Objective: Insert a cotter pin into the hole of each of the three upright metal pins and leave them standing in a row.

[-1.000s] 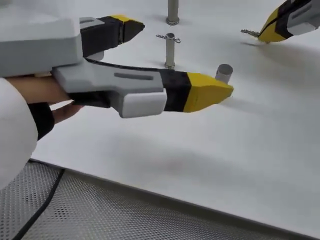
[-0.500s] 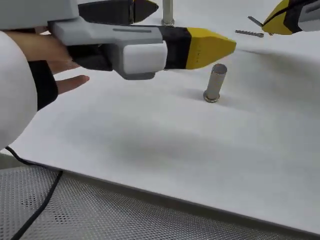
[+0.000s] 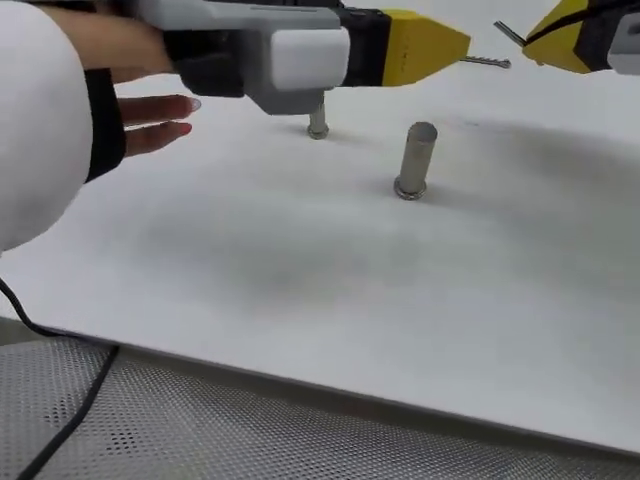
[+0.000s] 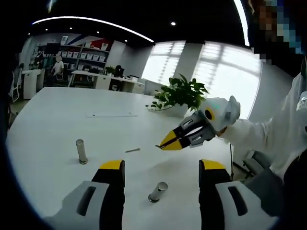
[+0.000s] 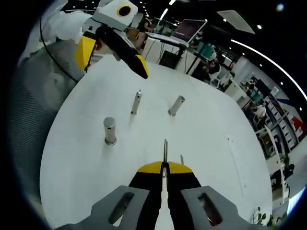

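Right gripper [image 5: 164,168] clamps a cotter pin [image 5: 165,149] near the 3 upright metal pins [image 5: 136,102] on the desk [image 5: 216,139] — insertion step. Left gripper [image 4: 162,167], jaws apart, above them. Next — align with a hole.

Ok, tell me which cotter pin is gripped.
The cotter pin clamped in the right gripper's jaws; the loose cotter pin lies on the table.

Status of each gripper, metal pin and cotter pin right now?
Left hand-held gripper: open, empty.
Right hand-held gripper: shut on cotter pin.
Near metal pin: upright, bare.
Second metal pin: upright.
Third metal pin: upright.
Loose cotter pin: lying flat, unheld.
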